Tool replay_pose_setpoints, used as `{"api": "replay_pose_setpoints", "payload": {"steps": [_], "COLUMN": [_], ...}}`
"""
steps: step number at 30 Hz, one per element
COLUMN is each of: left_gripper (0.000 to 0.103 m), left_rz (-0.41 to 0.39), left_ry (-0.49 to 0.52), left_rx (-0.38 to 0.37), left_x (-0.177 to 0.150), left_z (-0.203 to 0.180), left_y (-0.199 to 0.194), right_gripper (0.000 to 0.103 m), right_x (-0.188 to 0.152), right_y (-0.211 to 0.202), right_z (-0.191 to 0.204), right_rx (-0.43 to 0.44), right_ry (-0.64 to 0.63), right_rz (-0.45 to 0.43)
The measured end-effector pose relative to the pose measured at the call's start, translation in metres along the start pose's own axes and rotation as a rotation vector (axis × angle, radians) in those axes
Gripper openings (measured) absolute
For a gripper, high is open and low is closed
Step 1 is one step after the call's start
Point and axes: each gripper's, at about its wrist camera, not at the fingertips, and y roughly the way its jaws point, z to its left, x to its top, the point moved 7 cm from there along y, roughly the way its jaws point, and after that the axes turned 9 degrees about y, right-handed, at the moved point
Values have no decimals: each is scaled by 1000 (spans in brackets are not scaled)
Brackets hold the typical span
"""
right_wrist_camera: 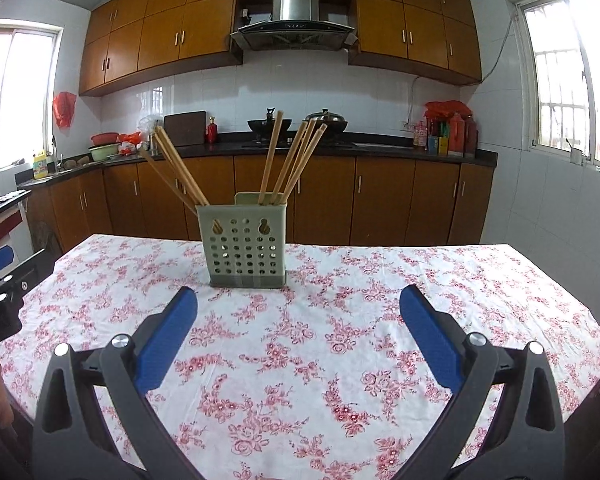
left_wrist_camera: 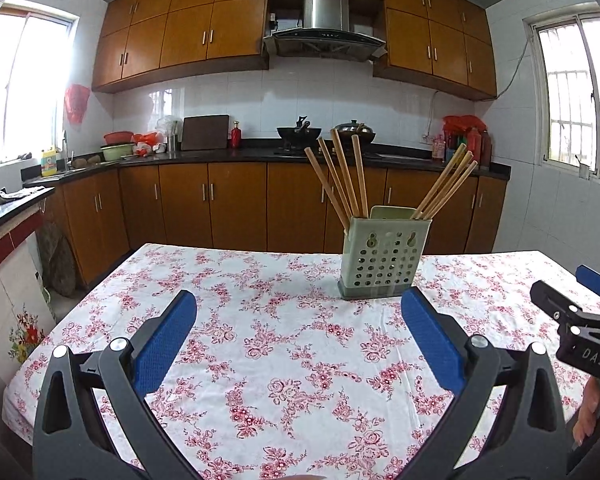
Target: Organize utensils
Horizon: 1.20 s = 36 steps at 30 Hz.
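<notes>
left gripper (left_wrist_camera: 299, 312) wide open, empty | right gripper (right_wrist_camera: 299, 308) wide open, empty, marked "DAS" | chopsticks (right_wrist_camera: 290, 160) in holder (right_wrist_camera: 242, 244)

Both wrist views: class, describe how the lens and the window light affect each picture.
Left wrist view: the fisheye bows the upper cabinets, and the left window is blown out white. Right wrist view: the same curving at the edges, glare from the right window, dark corners; the chopstick holder stays sharp.

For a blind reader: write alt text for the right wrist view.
A pale green perforated chopstick holder holding two fanned bunches of wooden chopsticks stands on a floral tablecloth. The open right gripper points at it.
</notes>
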Motion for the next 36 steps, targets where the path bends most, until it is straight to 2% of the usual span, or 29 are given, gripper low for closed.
{"api": "replay_pose_setpoints", "payload": {"steps": [36], "left_gripper": [101], "left_rz": [26], "left_ry": [8], "left_rx": [-3], "left_x": [-5], "left_z": [-9], "left_y": [1], "right_gripper": [99], "right_x": [-3], "right_y": [3], "right_z": [-3], "right_rx": [0], "right_ry": [13], "right_rz": [12]}}
